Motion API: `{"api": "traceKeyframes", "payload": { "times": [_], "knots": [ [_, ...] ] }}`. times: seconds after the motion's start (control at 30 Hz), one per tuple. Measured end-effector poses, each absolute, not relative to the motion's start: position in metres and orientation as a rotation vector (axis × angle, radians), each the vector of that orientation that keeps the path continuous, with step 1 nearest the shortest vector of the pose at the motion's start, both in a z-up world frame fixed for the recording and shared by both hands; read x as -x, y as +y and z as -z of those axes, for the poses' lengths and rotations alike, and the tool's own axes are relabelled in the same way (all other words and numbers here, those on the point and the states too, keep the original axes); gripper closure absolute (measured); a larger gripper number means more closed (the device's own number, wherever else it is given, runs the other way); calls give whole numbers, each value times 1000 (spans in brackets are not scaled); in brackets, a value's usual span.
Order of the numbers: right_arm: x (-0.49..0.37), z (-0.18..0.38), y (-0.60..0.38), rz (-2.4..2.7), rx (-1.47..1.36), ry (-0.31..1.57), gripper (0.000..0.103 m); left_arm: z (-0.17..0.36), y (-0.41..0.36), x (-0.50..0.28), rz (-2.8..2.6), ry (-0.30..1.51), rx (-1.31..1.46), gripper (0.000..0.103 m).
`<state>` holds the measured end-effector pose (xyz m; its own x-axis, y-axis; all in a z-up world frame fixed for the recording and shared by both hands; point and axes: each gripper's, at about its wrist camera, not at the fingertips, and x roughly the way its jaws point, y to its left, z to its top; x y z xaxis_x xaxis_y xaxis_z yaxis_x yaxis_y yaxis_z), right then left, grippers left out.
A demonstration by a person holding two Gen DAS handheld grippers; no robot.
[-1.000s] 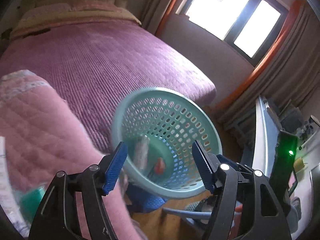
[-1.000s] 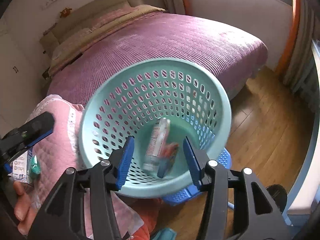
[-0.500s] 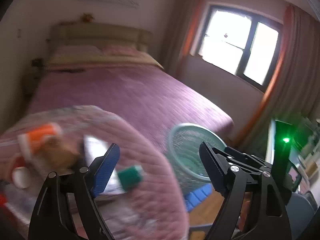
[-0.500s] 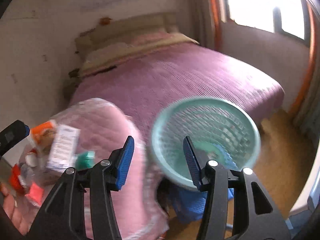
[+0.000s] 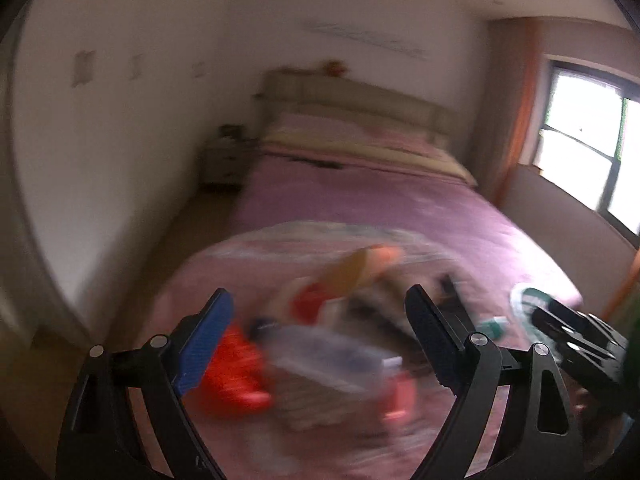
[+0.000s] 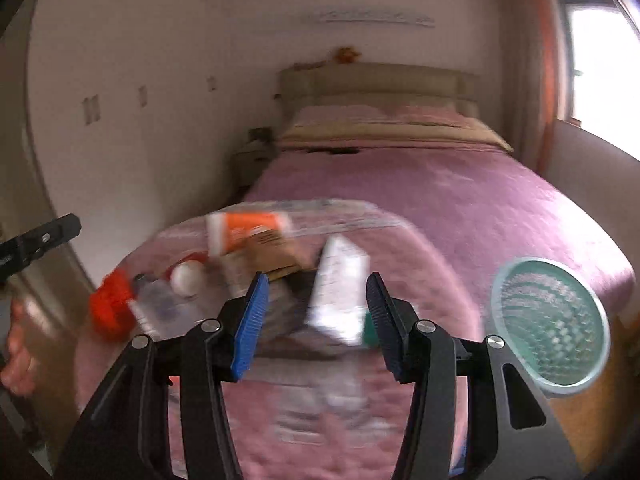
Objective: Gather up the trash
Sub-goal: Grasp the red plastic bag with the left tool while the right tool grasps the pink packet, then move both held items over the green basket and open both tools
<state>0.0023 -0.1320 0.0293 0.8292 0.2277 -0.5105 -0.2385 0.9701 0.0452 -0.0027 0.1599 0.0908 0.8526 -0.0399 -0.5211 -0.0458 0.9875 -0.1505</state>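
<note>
while our left gripper (image 5: pixel 316 344) and right gripper (image 6: pixel 314 320) hover with jaws apart and empty, we see blurred trash (image 6: pixel 256 256) on the pink quilt (image 6: pixel 420 256).

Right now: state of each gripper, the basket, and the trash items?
left gripper: open, empty, above the trash pile
right gripper: open, empty
teal basket: off to the right, contents unreadable
white carton: on the pink quilt, uncollected
orange-and-white box: lying on the quilt
clear bottle: lying on its side, blurred

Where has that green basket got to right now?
In the right wrist view the basket sits low at the right, beside the bed's foot corner, right of the pink cushion.
</note>
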Motion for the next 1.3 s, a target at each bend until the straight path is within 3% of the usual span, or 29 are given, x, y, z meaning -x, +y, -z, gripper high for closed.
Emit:
{"api": "traceKeyframes", "payload": {
  "times": [0.3, 0.53, 0.6, 0.67, 0.7, 0.9, 0.93, 1.0, 1.07, 1.3],
  "knots": [
    [2, 15, -49, -418, 72, 646, 53, -29, 257, -24, -29, 723, 370, 17],
    [6, 48, -37, -402, 63, 692, 35, 23, 250, -47, -28, 835, 388, 21],
    [7, 54, -36, -394, 53, 707, 35, 31, 245, -46, -45, 840, 361, 36],
    [4, 59, -32, -376, 63, 724, 35, 35, 244, -41, -27, 836, 372, 42],
    [3, 60, -31, -372, 66, 727, 35, 35, 244, -40, -18, 828, 378, 51],
    [-7, 70, -22, -306, 113, 784, 35, 33, 239, -37, -14, 790, 351, 66],
    [-10, 72, -20, -302, 111, 797, 36, 32, 239, -35, -15, 785, 353, 67],
    [-14, 75, -23, -312, 96, 819, 48, 29, 241, -32, -13, 767, 363, 69],
    [-17, 79, -26, -333, 75, 839, 68, 24, 244, -28, -14, 736, 371, 70],
    [-6, 70, -42, -349, 0, 784, 76, -4, 245, -12, -15, 661, 372, 70]
  ]
}}
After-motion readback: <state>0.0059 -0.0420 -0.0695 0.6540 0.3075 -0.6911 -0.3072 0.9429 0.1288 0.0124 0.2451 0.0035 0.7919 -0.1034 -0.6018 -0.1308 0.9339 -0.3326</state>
